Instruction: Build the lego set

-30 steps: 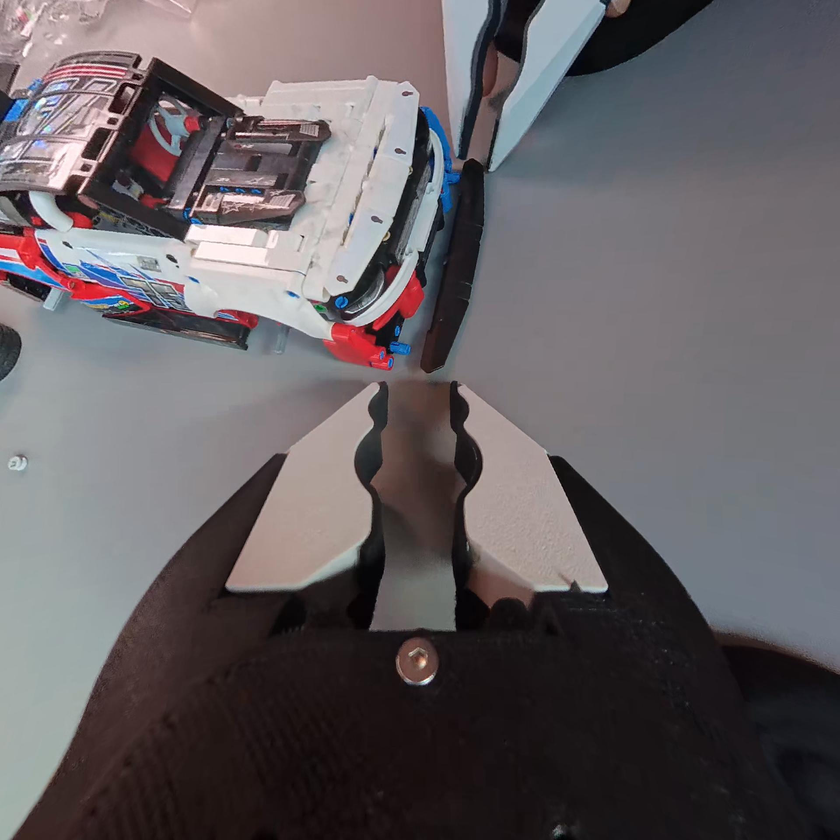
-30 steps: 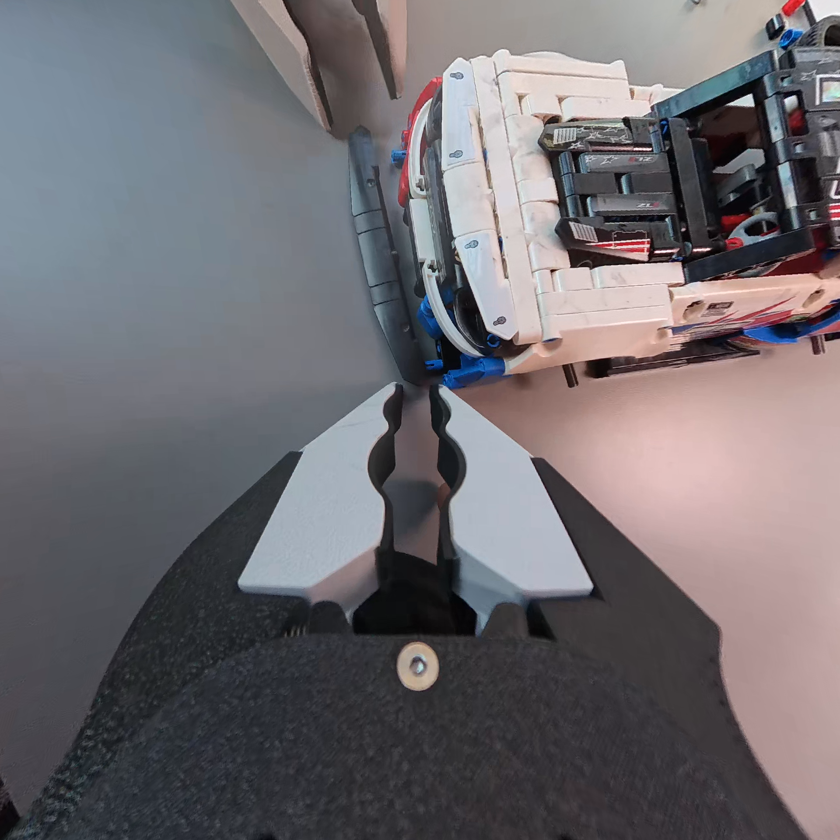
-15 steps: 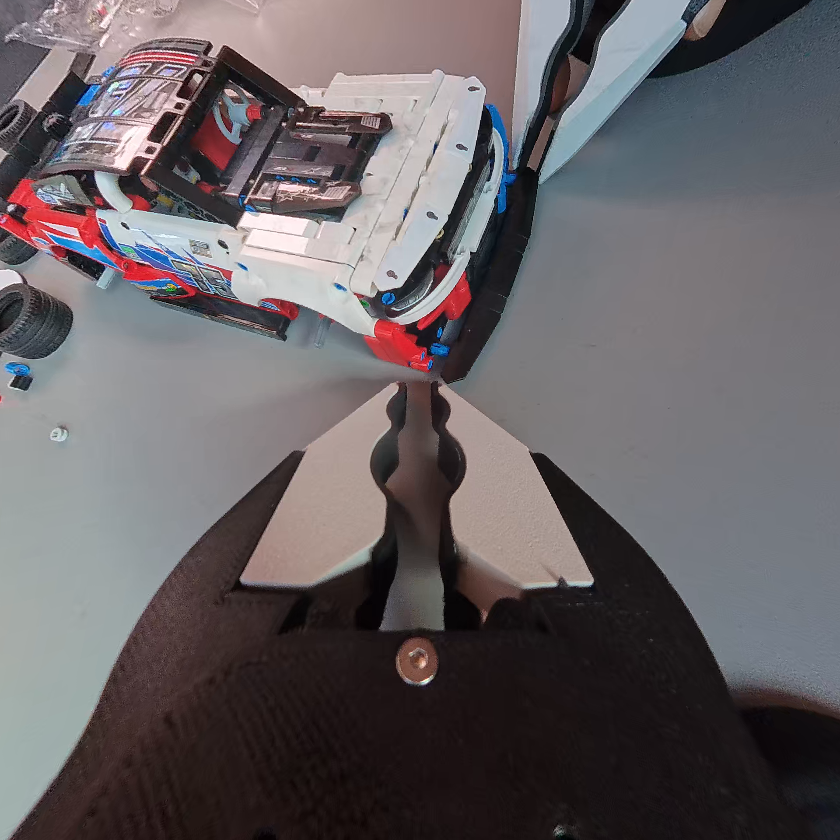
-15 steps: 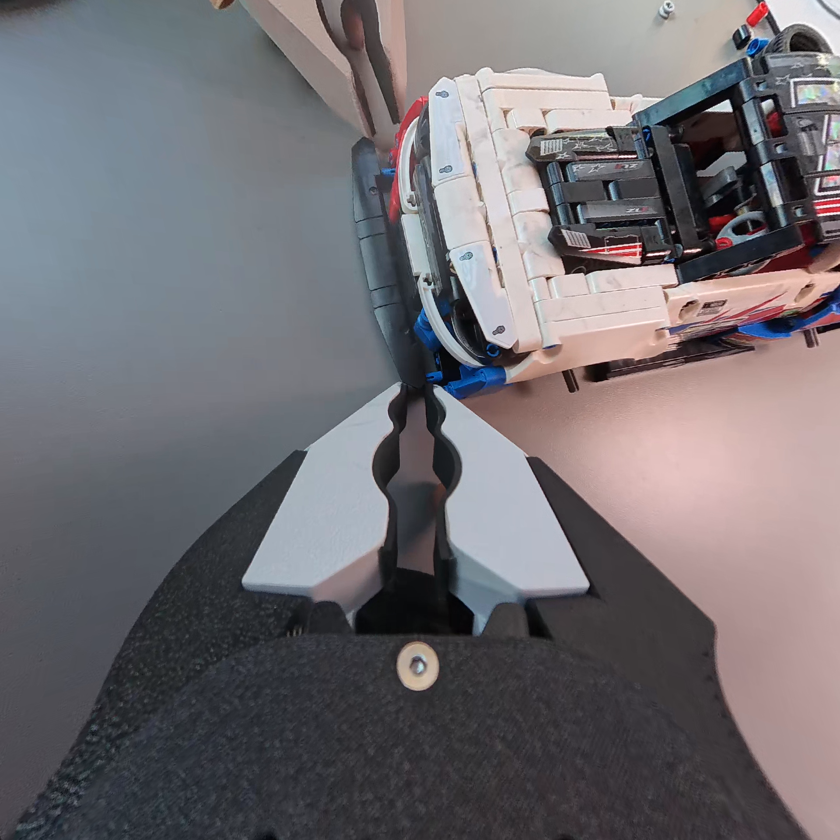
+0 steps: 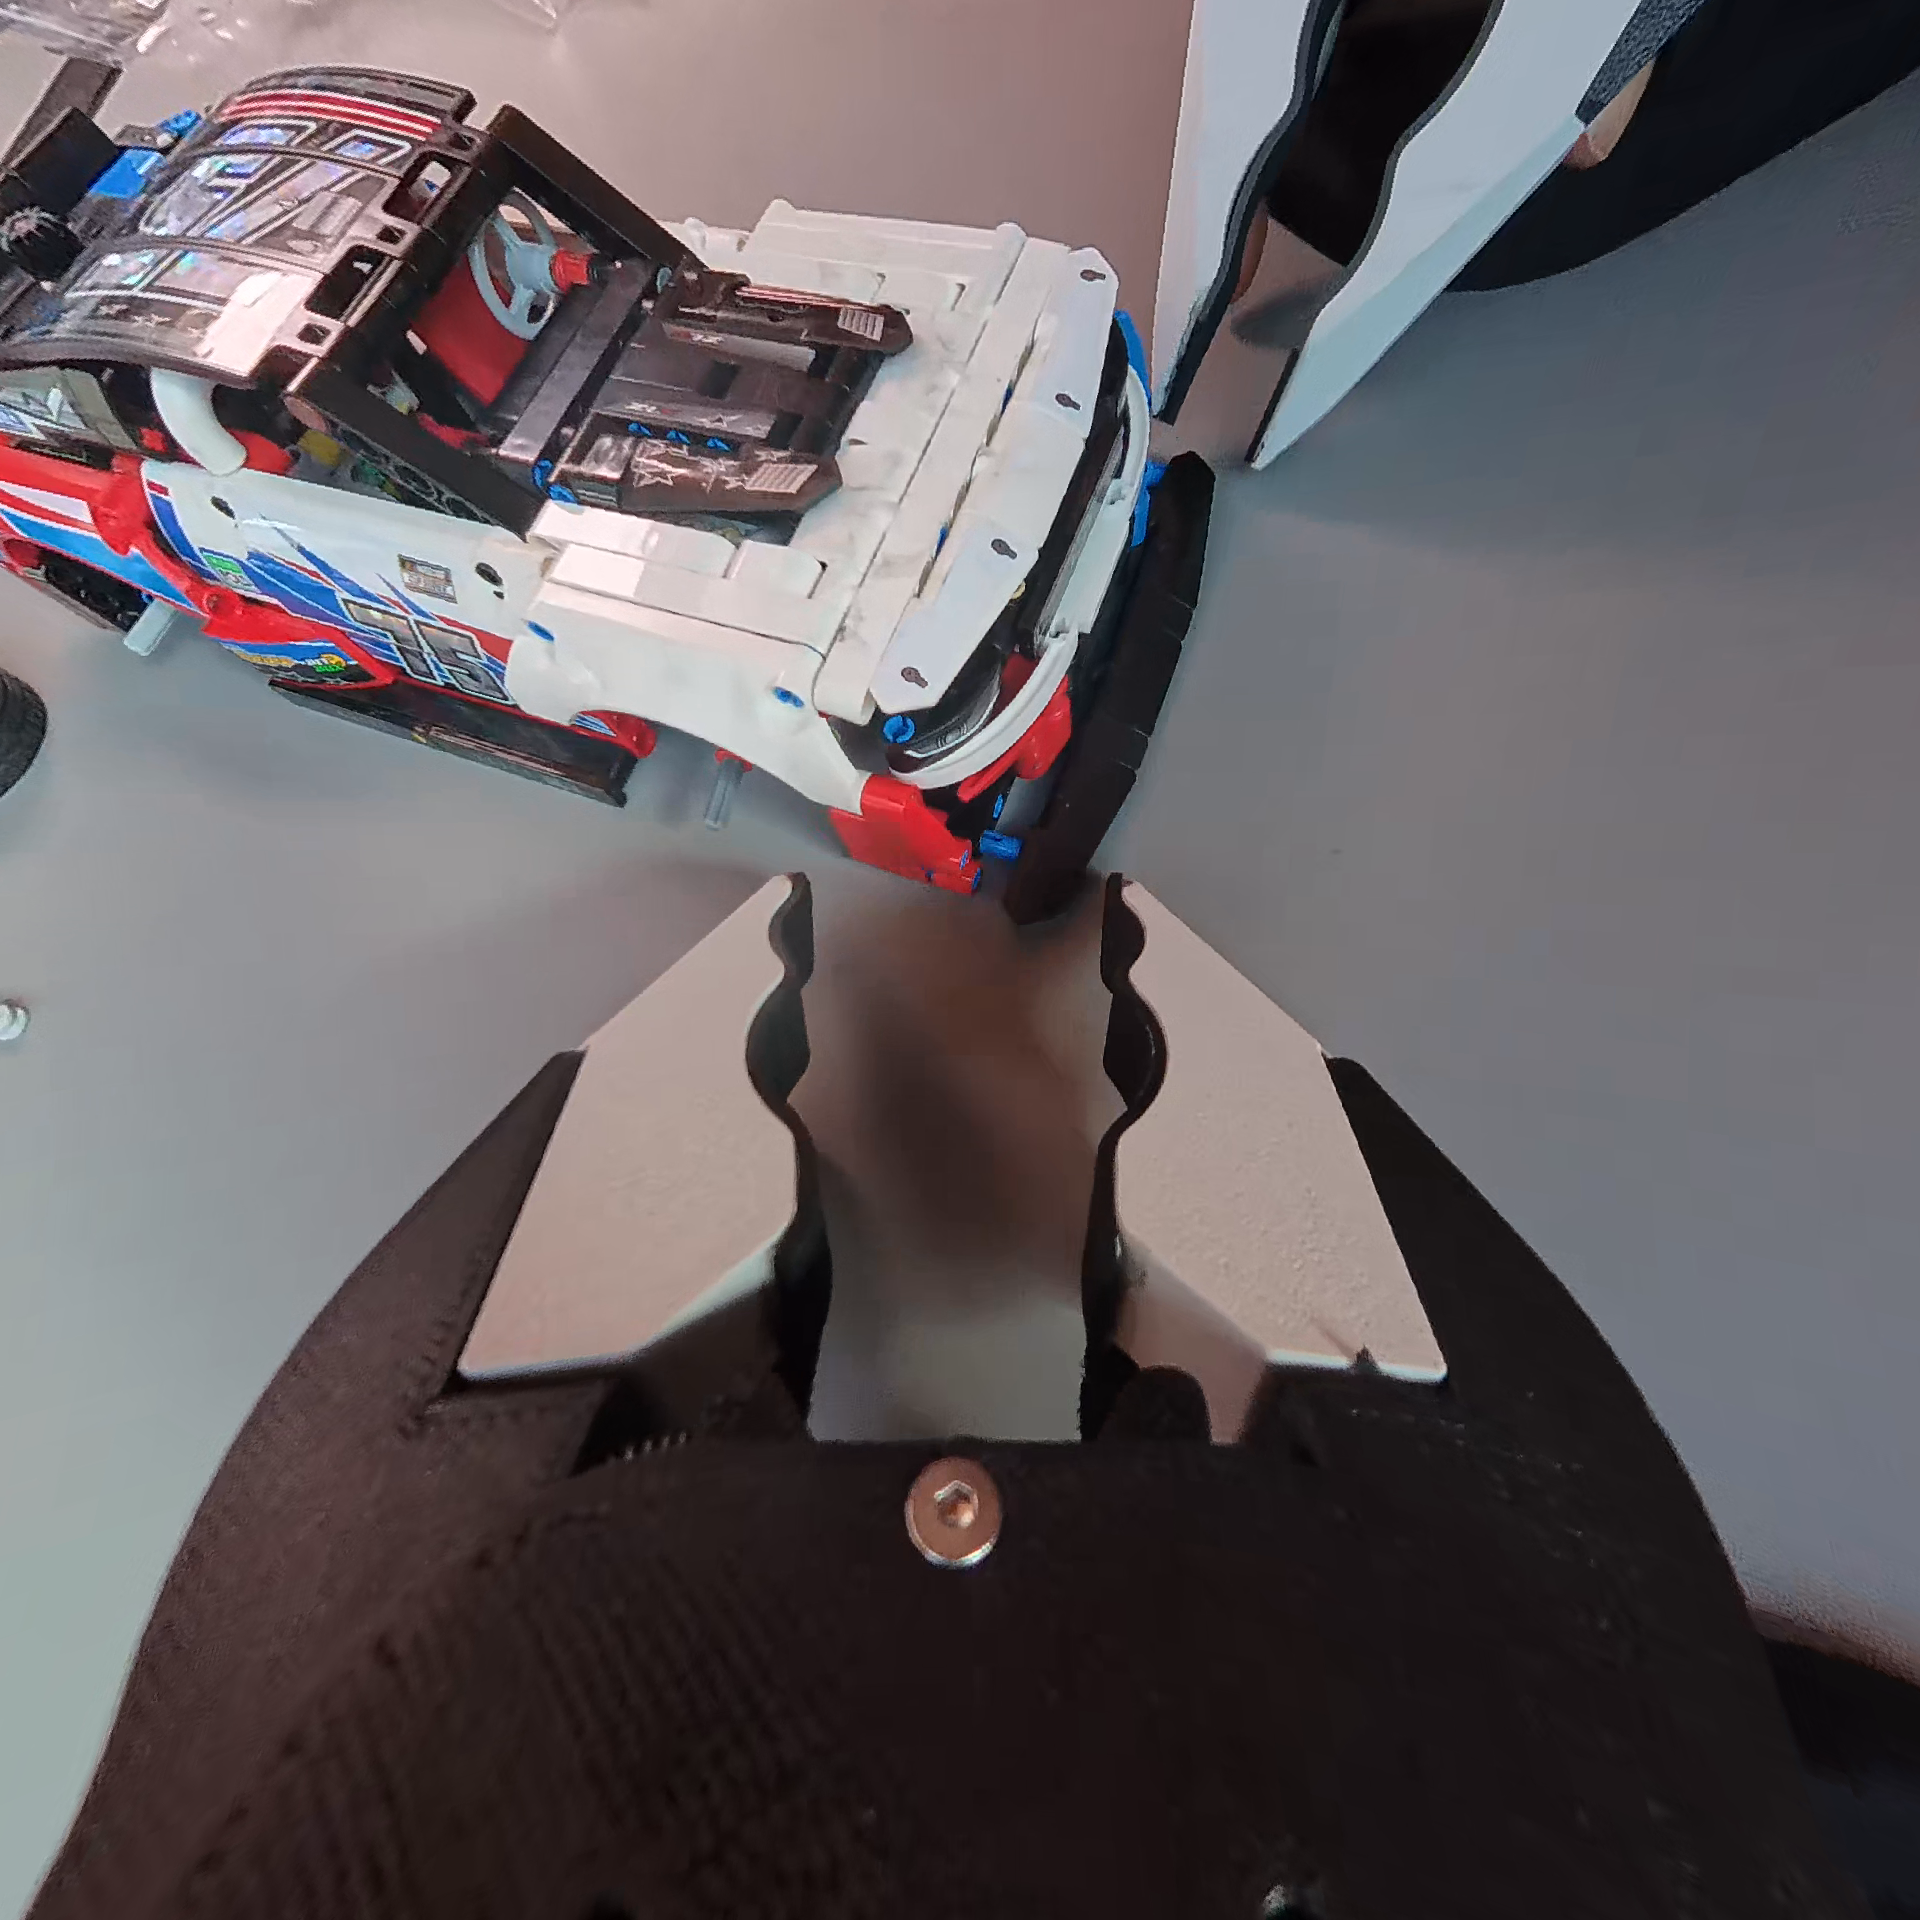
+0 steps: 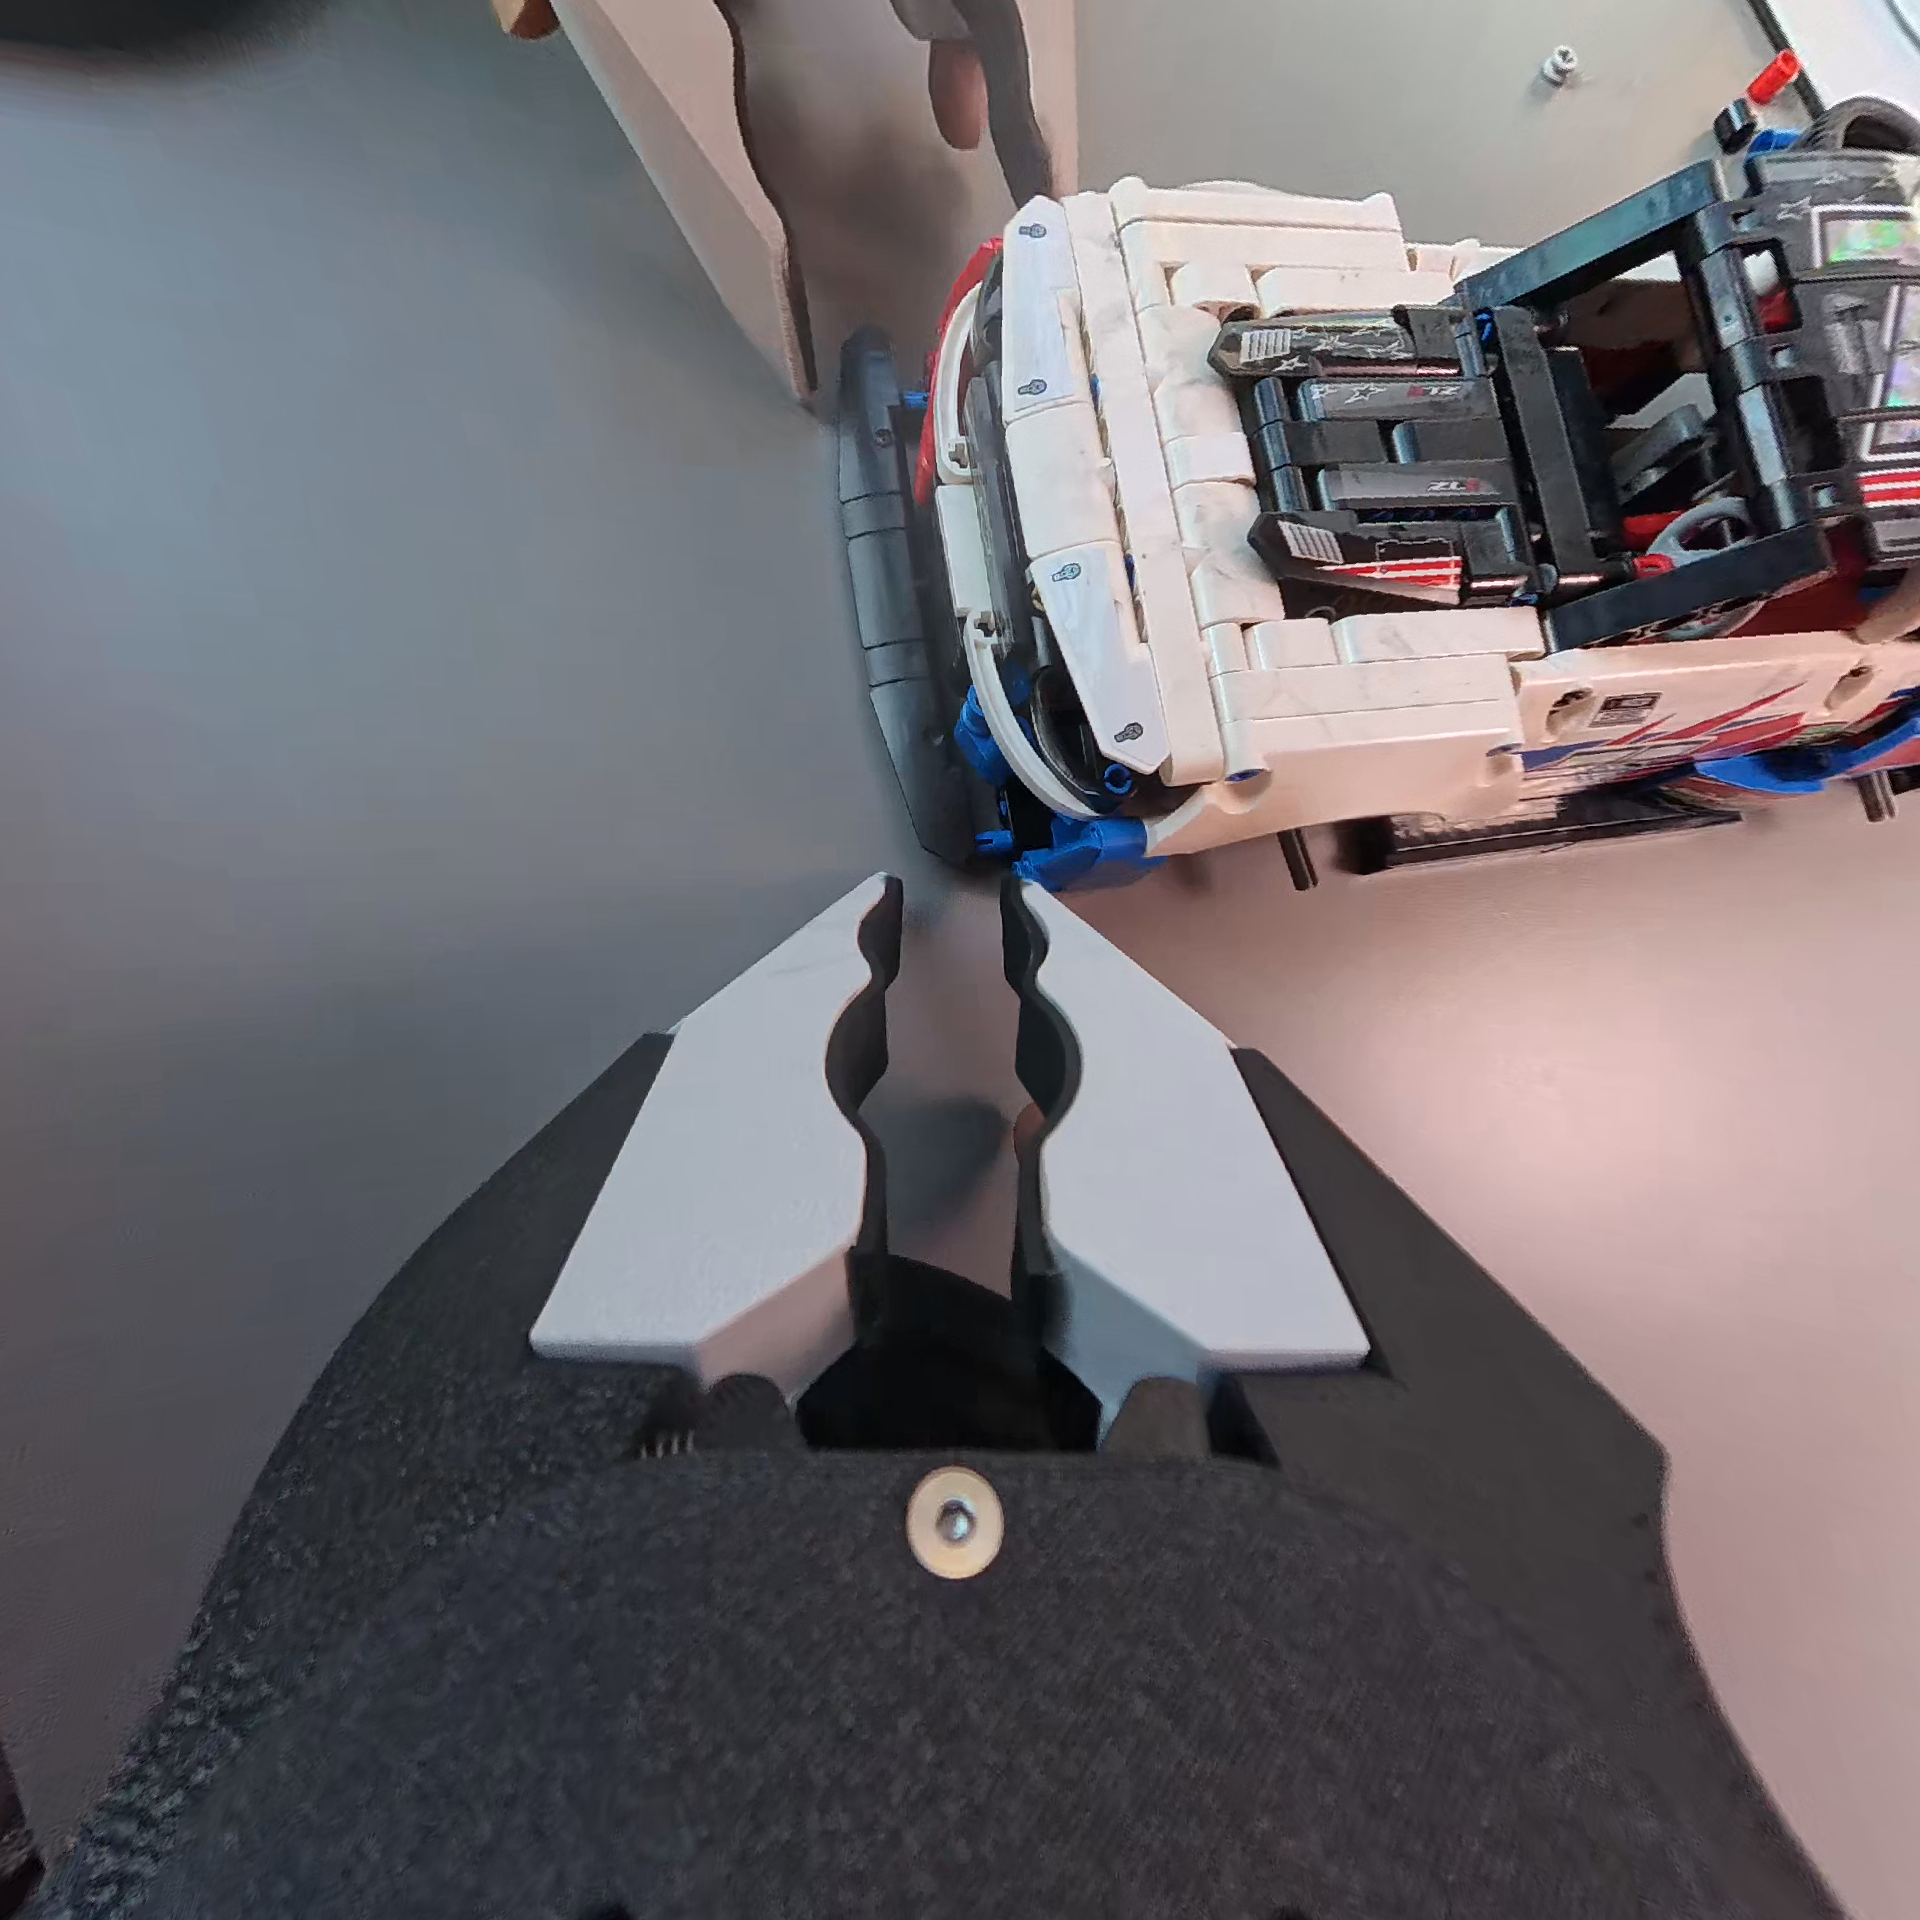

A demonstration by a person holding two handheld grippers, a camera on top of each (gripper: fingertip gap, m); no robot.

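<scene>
**A:** What lies at the far left of the left wrist view?

**B:** At nine o'clock a black ribbed rubber tyre (image 5: pixel 15 727) is cut by the edge, with a tiny pale stud (image 5: pixel 10 1018) on the smooth grey tabletop (image 5: pixel 1558 935) below it.

**A:** And the lego car?

**B:** The lego car (image 5: pixel 582 520) spreads from ten o'clock toward centre: glossy white plastic panels, red and blue trim, a black boxy roof frame over a red seat. It sits on the tabletop with bare axle pins at the wheel arches.

**A:** Its nose?

**B:** A long, black, segmented bumper strip (image 5: pixel 1132 675) lies along the front, just beside the blue pins. Whether it is seated on them I cannot tell from here.

**A:** The grippers?

**B:** The left gripper (image 5: pixel 954 896) is at six o'clock, matte white fingers with wavy black inner edges spread wide and empty, one tip just beside the strip's near end. The right gripper (image 5: pixel 1216 436) comes in at one o'clock, parted, near the strip's far end.

**A:** The right wrist view?

**B:** The strip (image 6: pixel 883 582) is at eleven o'clock, the car (image 6: pixel 1299 520) at one to two. The right gripper (image 6: pixel 948 885) shows only a narrow gap and holds nothing, tips just beside the blue corner. The left gripper (image 6: pixel 904 343) enters at twelve o'clock.
</scene>
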